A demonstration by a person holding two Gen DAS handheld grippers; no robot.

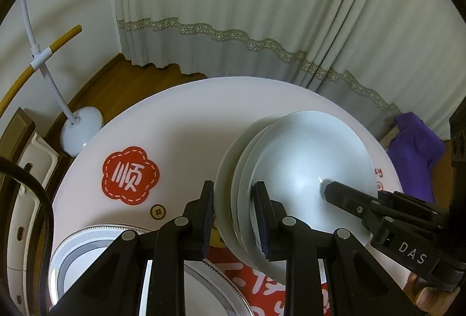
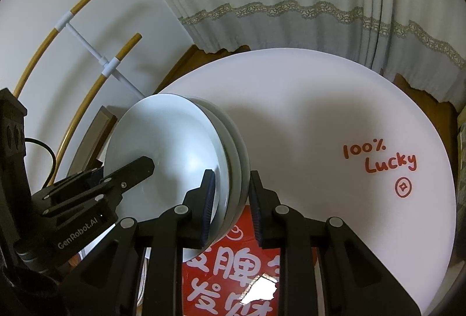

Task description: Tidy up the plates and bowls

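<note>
We hold a stack of plain white bowls [image 1: 305, 170], nested one inside another and tipped on edge, so we see several glossy rims side by side like pages. They hang above the round white table [image 1: 180, 124], over its near side, where a red printed patch with white characters [image 1: 262, 281] lies beneath them.

Our left gripper [image 1: 236, 214] has its two fingers part-way closed around the rims on one side of the stack, the ribbed pads pressing on the outermost bowl and the inside of the innermost. Our right gripper [image 2: 231, 199] clamps the opposite edge the same way, fingers closed on the rims with the stack between them.

The left wrist view shows things the right one does not: a red flower-shaped sticker [image 1: 131, 175] on the table, a patterned grey-rimmed plate [image 1: 96, 252] near the front edge, the white base of a floor stand [image 1: 81, 129], and a purple cloth [image 1: 413, 153] beyond the table. The right wrist view alone shows the red "100% Lucky" writing [image 2: 378, 159] on the far right of the table, and the stack's smooth inner face with the left gripper reaching into it
</note>
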